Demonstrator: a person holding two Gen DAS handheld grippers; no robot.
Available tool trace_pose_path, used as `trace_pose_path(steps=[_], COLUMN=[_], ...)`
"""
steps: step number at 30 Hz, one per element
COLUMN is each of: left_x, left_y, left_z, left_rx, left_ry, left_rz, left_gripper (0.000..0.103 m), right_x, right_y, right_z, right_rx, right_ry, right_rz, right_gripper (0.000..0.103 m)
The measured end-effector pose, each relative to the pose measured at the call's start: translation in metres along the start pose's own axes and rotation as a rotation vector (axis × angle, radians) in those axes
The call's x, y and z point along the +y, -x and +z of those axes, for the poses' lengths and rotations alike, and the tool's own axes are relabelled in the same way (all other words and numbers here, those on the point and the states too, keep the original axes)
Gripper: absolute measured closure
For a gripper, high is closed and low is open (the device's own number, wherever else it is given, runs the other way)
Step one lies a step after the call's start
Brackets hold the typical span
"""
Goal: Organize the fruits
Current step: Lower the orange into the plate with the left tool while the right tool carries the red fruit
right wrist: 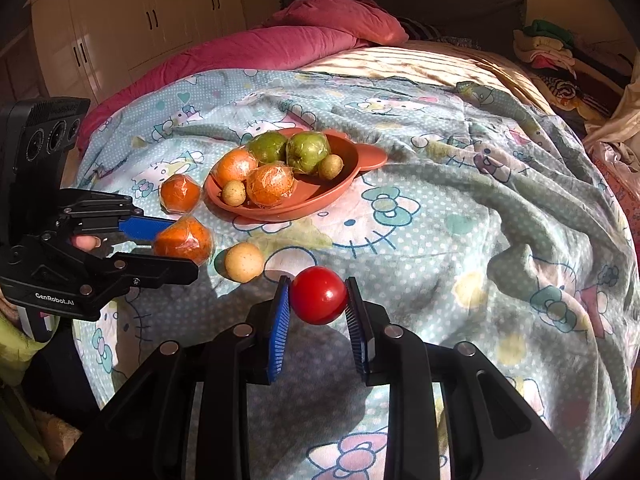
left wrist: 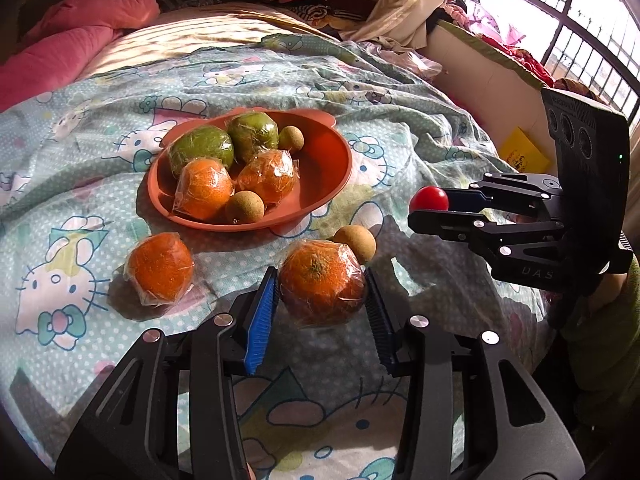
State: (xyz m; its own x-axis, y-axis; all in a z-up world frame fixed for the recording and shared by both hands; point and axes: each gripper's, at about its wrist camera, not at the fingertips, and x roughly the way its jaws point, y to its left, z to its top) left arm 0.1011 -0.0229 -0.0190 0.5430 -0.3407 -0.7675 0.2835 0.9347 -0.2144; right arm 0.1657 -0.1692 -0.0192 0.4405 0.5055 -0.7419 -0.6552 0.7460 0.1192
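Plastic-wrapped orange (left wrist: 322, 282) clamped in left gripper (left wrist: 322, 296); red tomato (right wrist: 318, 295) clamped in right gripper (right wrist: 318, 304); bowl (left wrist: 328, 168) beyond.

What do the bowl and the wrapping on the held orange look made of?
Bowl: looks like matte terracotta-coloured plastic or silicone, with a dull, even surface and moulded ear tabs. Held orange in the left gripper: likely thin clear plastic film, given its glints and creases.
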Motion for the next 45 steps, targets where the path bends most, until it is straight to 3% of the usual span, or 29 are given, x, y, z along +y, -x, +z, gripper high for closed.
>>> trace_pose_path(steps=[24, 45], left_x=[0.033, 0.039], left_y=[0.042, 0.0], left_z=[0.037, 0.084], left_rx=[-0.119, -0.077], left_ry=[0.076, 0.069], left_rz=[0.063, 0.042], left_gripper=[0.068, 0.068], right_x=[0.012, -0.001], right_y=[0.019, 0.004], right_z=[0.032, 0.08], right_rx=[-0.072, -0.086], right_ry=[0.043, 0.099], right_rz=[0.015, -0.002], right_gripper=[0.077, 0.077])
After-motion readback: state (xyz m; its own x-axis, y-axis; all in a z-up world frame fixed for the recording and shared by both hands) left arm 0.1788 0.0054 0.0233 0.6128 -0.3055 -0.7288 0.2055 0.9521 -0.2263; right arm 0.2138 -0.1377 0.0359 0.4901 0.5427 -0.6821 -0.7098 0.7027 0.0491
